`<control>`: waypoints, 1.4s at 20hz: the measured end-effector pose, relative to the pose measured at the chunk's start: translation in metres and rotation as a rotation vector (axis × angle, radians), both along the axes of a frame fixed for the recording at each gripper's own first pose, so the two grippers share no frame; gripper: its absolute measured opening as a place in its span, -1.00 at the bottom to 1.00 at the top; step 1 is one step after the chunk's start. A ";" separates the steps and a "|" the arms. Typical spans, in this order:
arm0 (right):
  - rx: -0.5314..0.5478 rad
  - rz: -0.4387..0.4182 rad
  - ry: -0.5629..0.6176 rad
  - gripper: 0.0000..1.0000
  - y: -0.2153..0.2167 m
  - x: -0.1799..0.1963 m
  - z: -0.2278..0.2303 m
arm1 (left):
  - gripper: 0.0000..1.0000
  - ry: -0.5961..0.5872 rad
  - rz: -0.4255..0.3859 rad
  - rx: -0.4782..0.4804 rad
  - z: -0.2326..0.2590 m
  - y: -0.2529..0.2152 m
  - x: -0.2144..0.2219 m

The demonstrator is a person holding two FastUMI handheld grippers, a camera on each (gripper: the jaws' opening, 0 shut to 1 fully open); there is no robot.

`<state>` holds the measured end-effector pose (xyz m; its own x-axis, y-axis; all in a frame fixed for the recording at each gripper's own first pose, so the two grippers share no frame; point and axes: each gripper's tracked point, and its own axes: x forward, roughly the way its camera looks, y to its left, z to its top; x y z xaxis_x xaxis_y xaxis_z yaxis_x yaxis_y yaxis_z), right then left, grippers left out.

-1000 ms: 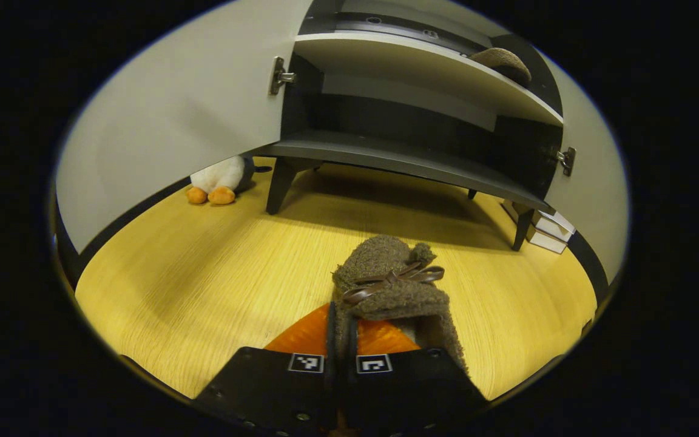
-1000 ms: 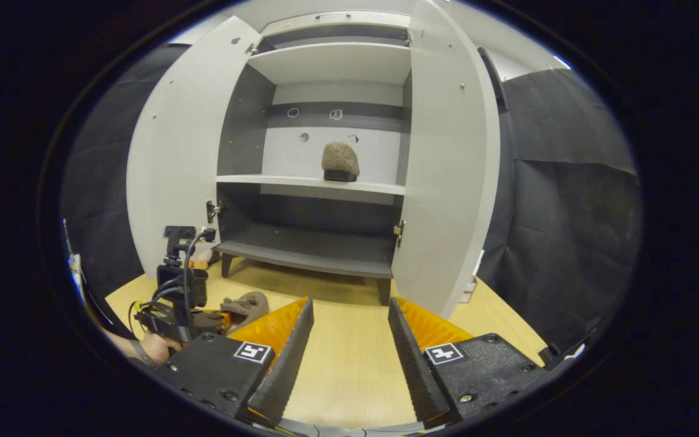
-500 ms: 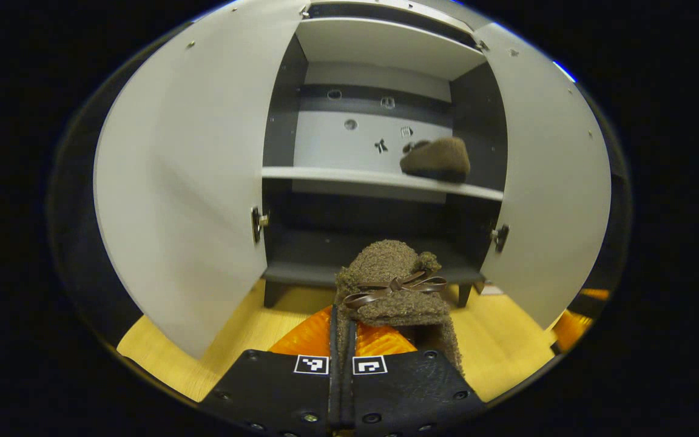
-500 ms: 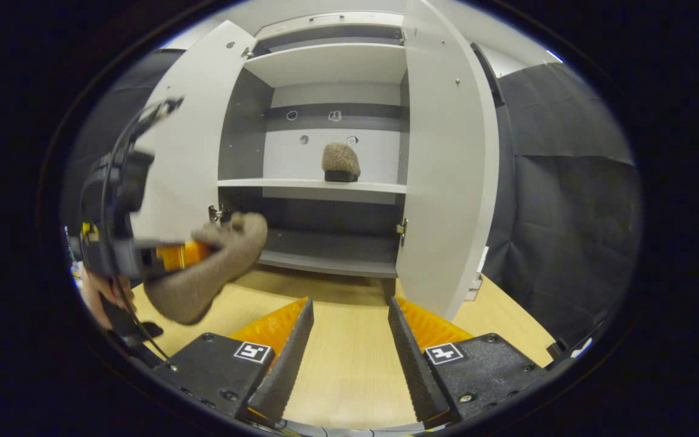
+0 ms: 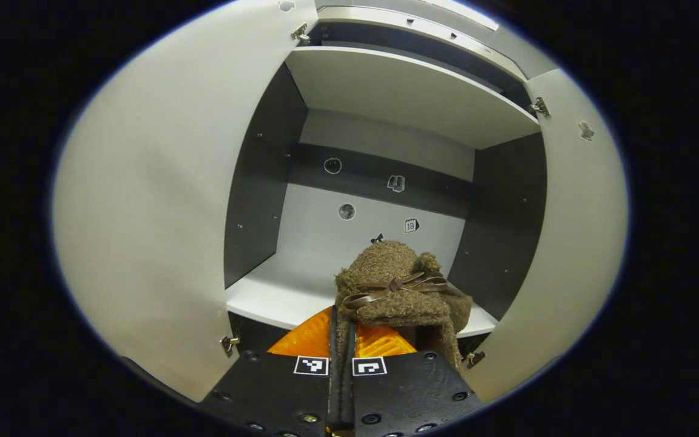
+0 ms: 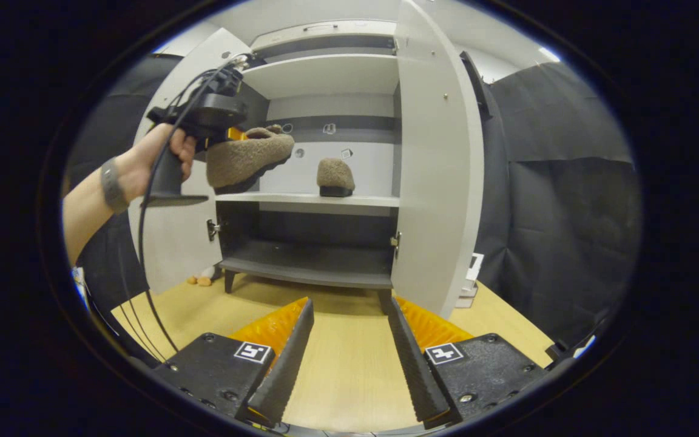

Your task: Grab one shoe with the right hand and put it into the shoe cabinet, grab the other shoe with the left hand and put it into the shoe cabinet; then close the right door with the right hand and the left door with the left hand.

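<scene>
Left tongs (image 5: pixel 343 328) raised, clamped, right tongs (image 6: pixel 349 340) spread

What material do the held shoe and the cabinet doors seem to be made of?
Held shoe: looks like brown fuzzy fleece, nubbly pile, with a smooth, leather-like bow.
Left door: probably laminated board; flat, matt, pale grey, with metal hinges.

Black housings carry square coded markers (image 6: pixel 253 351) and round screws (image 6: pixel 466 398); wrist wears a grey band (image 6: pixel 108 185); black cables (image 6: pixel 146 255) trail
</scene>
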<state>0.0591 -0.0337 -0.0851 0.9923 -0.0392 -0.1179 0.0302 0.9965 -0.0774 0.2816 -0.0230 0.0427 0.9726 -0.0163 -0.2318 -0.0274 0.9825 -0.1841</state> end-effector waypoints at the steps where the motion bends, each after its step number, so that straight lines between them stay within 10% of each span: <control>1: 0.002 -0.007 -0.003 0.57 -0.003 0.000 0.001 | -1.00 0.009 0.013 0.024 0.002 0.004 0.016; 18: 0.017 -0.066 -0.027 0.56 -0.023 0.004 0.013 | -0.98 0.436 0.054 -0.023 -0.089 0.009 0.134; 24: 0.026 -0.048 -0.023 0.60 -0.019 0.007 0.010 | -0.31 0.389 -0.030 -0.028 -0.059 0.002 0.115; 25: 0.025 -0.044 -0.026 0.62 -0.018 0.007 0.011 | 0.17 0.370 -0.041 -0.013 -0.052 0.003 0.106; 28: 0.021 -0.028 -0.035 0.57 -0.012 0.005 0.014 | -0.20 0.265 -0.081 -0.005 -0.018 0.001 0.074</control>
<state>0.0642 -0.0460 -0.0709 0.9944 -0.0650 -0.0837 0.0606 0.9967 -0.0546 0.3551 -0.0218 0.0244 0.8736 -0.0931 -0.4777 0.0030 0.9825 -0.1861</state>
